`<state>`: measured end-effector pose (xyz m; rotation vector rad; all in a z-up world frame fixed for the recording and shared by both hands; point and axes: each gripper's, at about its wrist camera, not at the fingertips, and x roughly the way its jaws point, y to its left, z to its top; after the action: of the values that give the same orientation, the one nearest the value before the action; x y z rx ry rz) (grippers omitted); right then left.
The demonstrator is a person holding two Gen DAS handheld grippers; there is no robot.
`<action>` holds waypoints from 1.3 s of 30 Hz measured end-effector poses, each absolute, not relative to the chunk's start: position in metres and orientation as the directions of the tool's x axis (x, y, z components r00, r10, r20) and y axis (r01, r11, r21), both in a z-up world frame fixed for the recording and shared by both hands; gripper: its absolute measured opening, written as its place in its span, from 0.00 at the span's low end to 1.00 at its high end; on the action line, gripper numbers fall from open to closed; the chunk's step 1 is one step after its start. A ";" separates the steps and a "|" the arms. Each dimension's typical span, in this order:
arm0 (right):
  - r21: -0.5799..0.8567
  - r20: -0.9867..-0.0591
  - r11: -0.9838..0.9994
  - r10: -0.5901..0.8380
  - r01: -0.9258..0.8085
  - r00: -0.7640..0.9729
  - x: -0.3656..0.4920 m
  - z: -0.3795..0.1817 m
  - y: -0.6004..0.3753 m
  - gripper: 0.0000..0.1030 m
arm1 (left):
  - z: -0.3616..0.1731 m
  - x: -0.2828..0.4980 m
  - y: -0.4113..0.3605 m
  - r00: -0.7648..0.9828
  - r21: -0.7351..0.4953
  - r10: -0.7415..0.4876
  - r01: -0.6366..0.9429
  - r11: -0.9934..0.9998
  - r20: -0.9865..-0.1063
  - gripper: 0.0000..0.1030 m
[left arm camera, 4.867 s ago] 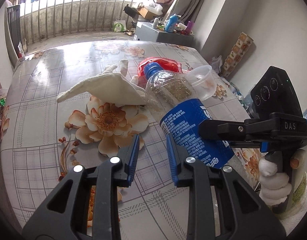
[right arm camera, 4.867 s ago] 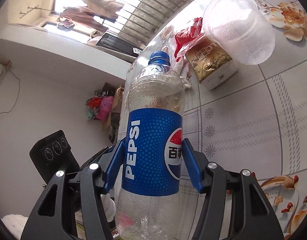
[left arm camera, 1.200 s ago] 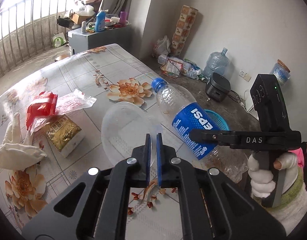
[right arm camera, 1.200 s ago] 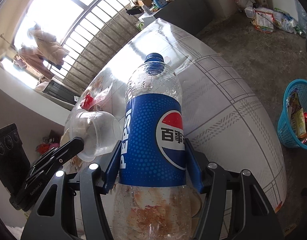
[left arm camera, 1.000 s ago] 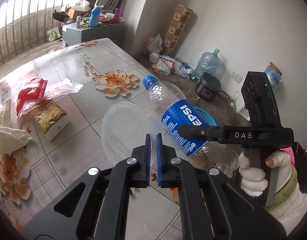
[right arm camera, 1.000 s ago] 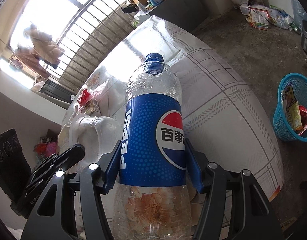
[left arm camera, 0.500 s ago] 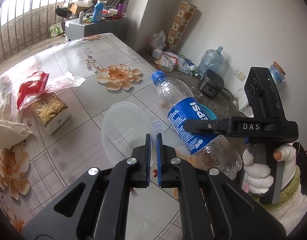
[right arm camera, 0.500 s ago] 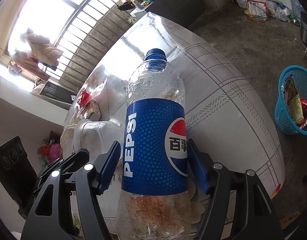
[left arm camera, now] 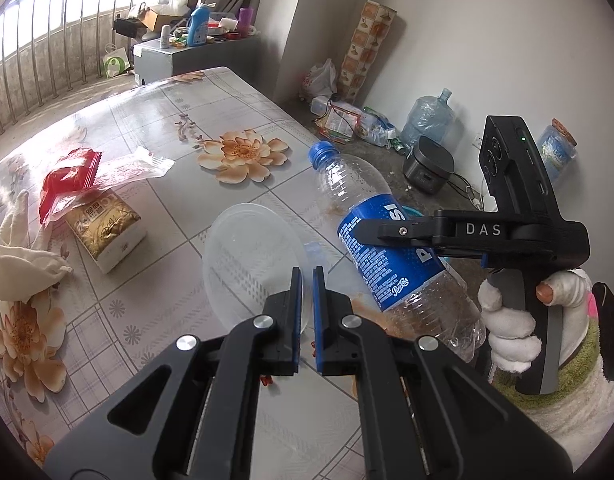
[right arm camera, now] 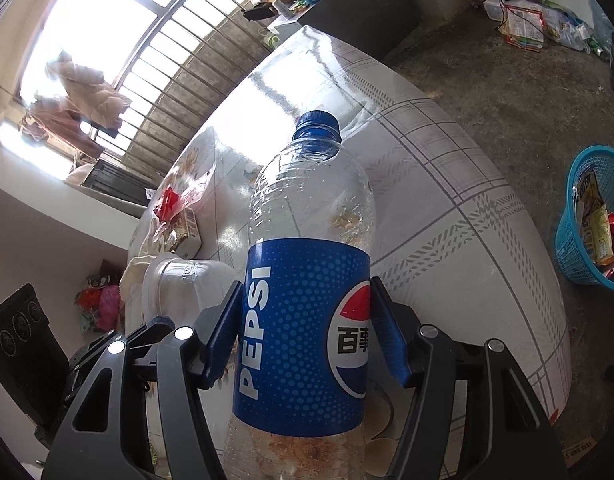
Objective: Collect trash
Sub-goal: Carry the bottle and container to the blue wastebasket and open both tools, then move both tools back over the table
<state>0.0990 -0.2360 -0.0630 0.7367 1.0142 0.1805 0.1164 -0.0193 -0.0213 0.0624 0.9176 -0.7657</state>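
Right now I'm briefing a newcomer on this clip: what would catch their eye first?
The blue-labelled Pepsi bottle, clamped in the right gripper and held above the table edge. Next, the clear plastic cup, pinched by its rim in the left gripper. On the floor to the right stands a blue basket with wrappers inside.

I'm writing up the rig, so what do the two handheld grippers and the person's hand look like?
Both the left gripper and right gripper are black plastic with silver screws and blue pads on the fingers. The right one reads DAS in white, with a green light. The right hand wears a white glove.
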 end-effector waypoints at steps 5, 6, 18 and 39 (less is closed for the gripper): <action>0.688 -0.652 0.705 0.496 0.173 0.573 0.093 -0.063 -0.242 0.58 | -0.012 0.117 -0.026 0.385 -0.238 -0.566 0.633 0.737 -0.729 0.03; 0.707 -0.631 0.687 0.507 0.167 0.587 0.090 -0.062 -0.245 0.58 | -0.007 0.118 -0.029 0.389 -0.231 -0.570 0.641 0.732 -0.724 0.03; 0.760 -0.527 0.582 0.288 0.291 0.800 0.013 -0.039 -0.356 0.57 | 0.037 0.131 -0.147 0.244 -0.268 -0.711 0.807 0.526 -0.659 0.03; 0.638 -0.767 0.193 0.067 0.746 0.639 -0.020 -0.239 -0.585 0.74 | -0.110 0.161 -0.464 -0.043 -0.329 -0.520 0.818 0.472 -0.853 0.51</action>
<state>-0.0198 -0.5854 -0.2394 1.3100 0.7758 -0.5495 0.1612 -0.4645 -0.1102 0.3175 1.1836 -1.1106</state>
